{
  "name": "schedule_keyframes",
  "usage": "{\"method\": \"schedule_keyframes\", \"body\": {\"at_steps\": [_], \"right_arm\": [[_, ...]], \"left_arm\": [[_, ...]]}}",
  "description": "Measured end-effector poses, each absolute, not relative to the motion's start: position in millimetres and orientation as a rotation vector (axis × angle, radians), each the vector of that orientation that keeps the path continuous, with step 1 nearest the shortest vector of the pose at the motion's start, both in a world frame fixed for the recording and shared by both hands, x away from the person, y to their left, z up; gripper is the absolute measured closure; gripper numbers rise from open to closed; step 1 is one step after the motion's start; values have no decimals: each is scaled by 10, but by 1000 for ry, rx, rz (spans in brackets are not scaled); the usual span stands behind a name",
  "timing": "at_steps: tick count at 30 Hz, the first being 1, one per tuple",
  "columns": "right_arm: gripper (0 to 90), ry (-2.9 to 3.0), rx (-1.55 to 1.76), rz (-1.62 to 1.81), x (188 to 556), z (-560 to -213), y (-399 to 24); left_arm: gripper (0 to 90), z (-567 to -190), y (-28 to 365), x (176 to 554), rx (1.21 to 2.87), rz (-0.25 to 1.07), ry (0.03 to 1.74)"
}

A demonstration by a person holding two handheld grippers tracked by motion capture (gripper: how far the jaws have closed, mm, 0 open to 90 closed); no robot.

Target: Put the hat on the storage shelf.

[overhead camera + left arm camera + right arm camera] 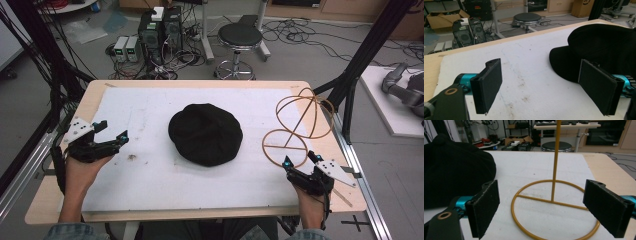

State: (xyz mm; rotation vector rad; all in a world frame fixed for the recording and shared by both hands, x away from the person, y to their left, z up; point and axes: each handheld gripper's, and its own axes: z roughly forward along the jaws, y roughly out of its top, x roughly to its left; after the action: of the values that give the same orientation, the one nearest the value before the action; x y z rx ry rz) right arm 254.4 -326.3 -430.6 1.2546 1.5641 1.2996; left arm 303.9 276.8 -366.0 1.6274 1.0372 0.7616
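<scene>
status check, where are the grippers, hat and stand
Left gripper open, empty, left of the black hat. Right gripper open, empty, at the base ring of the gold wire stand. Hat flat mid-table, stand upright; nothing between them.

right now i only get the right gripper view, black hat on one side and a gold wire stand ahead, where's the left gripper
Observer: The left gripper is at the table's left edge, apart from the black hat, fingers open and empty.
Operator: what's on top of the stand, my view cuts it off
Observer: The gold wire stand ends in a round cage of crossed hoops, which the high view shows.
Operator: is my gripper touching it
Observer: No, from above the right gripper sits just short of the base ring, open.
</scene>
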Motion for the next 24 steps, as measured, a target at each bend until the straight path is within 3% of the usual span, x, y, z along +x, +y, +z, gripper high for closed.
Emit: {"method": "schedule_keyframes", "body": {"at_steps": [24], "right_arm": [[143, 1715, 1023, 1436, 2583, -4014, -2460]], "left_arm": [[196, -3652, 2819, 2997, 1620, 756, 1047]]}}
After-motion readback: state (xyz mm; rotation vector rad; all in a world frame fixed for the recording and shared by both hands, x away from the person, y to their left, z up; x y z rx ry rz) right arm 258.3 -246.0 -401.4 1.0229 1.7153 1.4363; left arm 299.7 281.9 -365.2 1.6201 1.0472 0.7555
